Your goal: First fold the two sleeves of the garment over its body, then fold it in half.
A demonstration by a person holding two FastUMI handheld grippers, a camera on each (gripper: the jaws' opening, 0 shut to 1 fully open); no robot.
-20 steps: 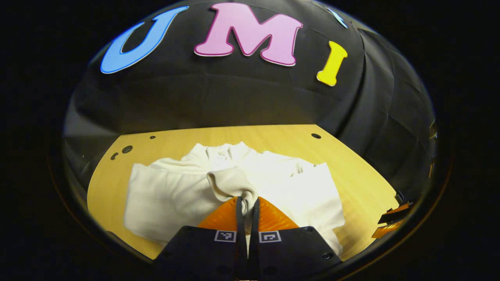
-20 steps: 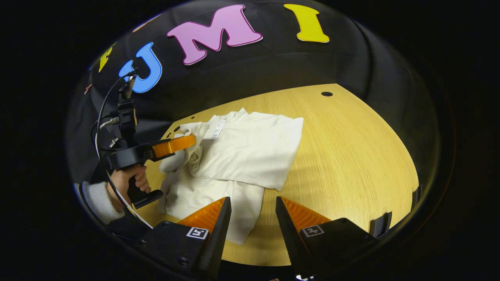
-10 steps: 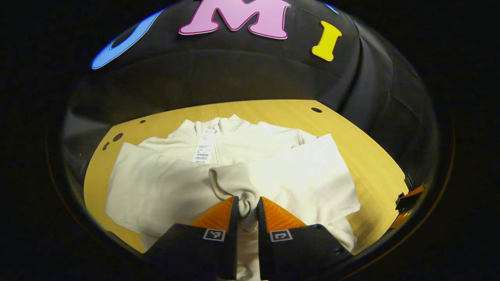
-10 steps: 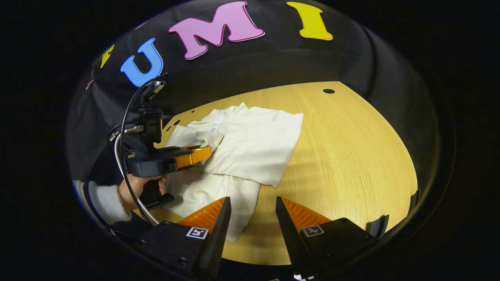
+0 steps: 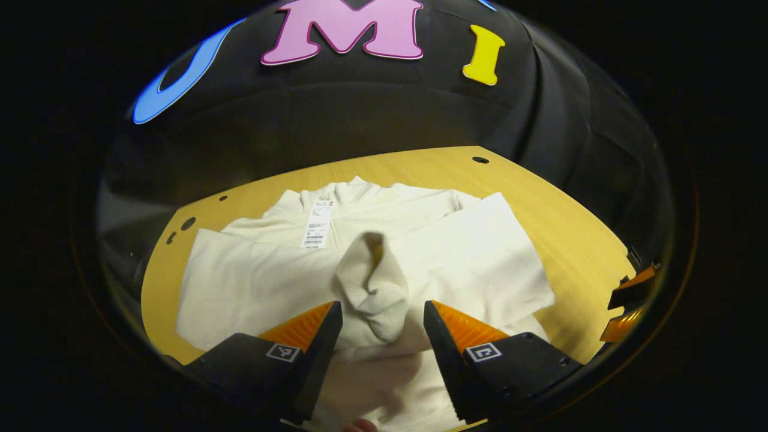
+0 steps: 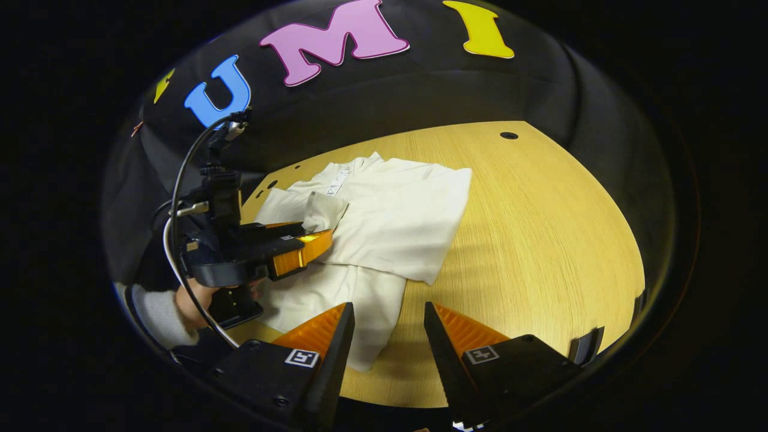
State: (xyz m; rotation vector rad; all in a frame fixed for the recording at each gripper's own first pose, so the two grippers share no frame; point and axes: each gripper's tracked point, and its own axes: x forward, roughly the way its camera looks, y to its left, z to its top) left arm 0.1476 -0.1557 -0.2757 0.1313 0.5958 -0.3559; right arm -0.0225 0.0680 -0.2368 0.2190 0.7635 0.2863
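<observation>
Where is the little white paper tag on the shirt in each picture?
Left gripper view: the paper tag hangs just below the collar, upper middle of the garment, left of the bunched sleeve cuff.
Right gripper view: the paper tag sits near the collar at the garment's far end, above the left tool.
Shared landmark: the round hole in the wooden table beyond the garment.

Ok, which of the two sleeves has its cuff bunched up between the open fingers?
The cream garment's sleeve folded in from the left; its cuff stands crumpled between the left gripper. The other sleeve lies flat across the body.
</observation>
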